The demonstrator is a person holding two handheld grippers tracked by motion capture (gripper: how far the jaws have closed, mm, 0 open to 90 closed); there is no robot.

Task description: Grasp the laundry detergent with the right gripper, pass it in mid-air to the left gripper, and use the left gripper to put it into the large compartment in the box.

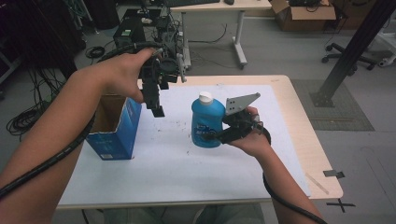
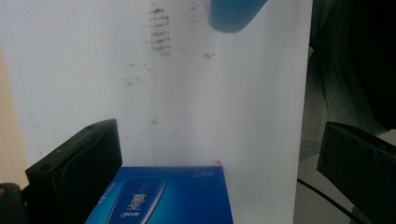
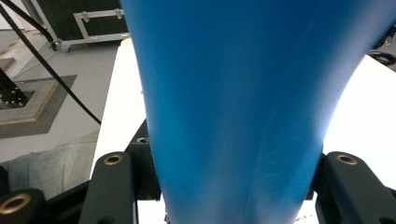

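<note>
Meanwhile, the right gripper (image 1: pixel 219 133) is clamping its jaws on both sides of the blue bottle (image 1: pixel 205 122), holding it upright over the white table sheet (image 1: pixel 187 163). The left gripper (image 1: pixel 156 100) is hovering with jaws spread wide and empty above the open blue box (image 1: pixel 116 128).

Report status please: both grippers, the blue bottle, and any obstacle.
Right gripper shut on blue plastic bottle with white cap, upright. Left gripper open, empty, above open blue cardboard box. No obstacle between.
</note>
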